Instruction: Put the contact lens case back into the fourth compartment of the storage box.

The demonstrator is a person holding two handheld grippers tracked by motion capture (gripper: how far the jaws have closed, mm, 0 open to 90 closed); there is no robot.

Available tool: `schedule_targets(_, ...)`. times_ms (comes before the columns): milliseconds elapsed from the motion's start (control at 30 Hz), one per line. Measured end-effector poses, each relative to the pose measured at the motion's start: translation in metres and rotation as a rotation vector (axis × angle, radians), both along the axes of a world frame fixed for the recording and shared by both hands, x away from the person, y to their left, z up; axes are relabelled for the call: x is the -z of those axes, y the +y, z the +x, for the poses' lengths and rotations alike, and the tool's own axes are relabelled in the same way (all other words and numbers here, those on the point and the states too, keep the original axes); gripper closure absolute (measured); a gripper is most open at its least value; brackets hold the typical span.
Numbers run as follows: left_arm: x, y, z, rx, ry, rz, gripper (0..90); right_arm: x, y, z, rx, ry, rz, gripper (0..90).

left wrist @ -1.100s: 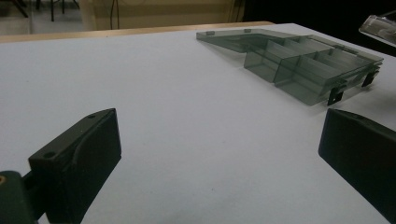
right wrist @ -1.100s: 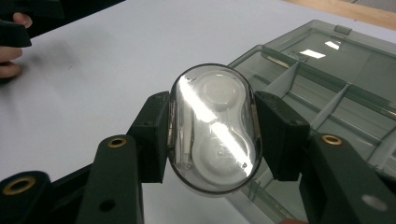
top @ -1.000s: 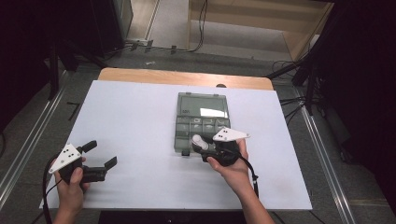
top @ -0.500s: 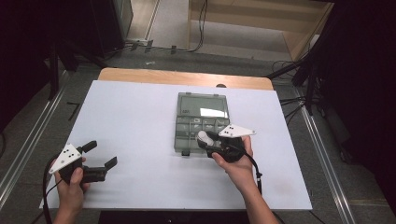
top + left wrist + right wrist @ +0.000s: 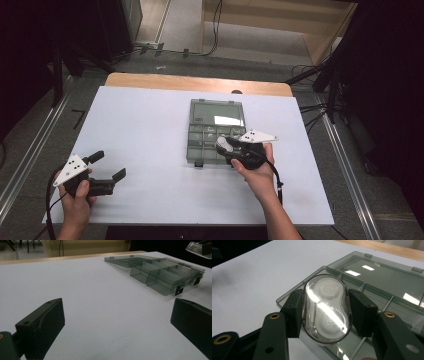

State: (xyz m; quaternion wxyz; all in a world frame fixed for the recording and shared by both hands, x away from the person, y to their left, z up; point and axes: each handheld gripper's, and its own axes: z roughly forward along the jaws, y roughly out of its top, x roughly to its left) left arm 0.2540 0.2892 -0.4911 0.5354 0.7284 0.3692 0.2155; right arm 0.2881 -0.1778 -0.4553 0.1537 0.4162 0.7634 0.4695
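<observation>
Our right hand (image 5: 257, 172) reaches in from below, holding the right gripper (image 5: 223, 146) over the near right corner of the open organiser box (image 5: 216, 131). Its jaws, about half open, clamp a clear oval case (image 5: 326, 308) by its long sides. Our left gripper (image 5: 109, 165) rests low near the table's left edge, jaws spread wide and empty.

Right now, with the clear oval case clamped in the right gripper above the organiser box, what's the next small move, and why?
Probably lower the right gripper a little toward an open compartment of the organiser box. The oval case is held firmly between both pads and sits above the box's near compartments, with the lid lying open flat behind. The left gripper rests open, well clear on the white table.
</observation>
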Motion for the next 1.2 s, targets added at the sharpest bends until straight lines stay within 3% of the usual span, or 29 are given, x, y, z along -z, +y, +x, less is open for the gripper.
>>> schedule_targets(700,0.0,0.0,0.0,0.001,0.002,-0.001,0.0,0.0,-0.015,0.019,0.067,0.009,-0.01,47.3)
schedule_targets(1200,-0.001,0.001,0.0,0.002,0.003,0.0,0.0,0.008,-0.028,0.034,0.143,0.028,-0.028,47.3)
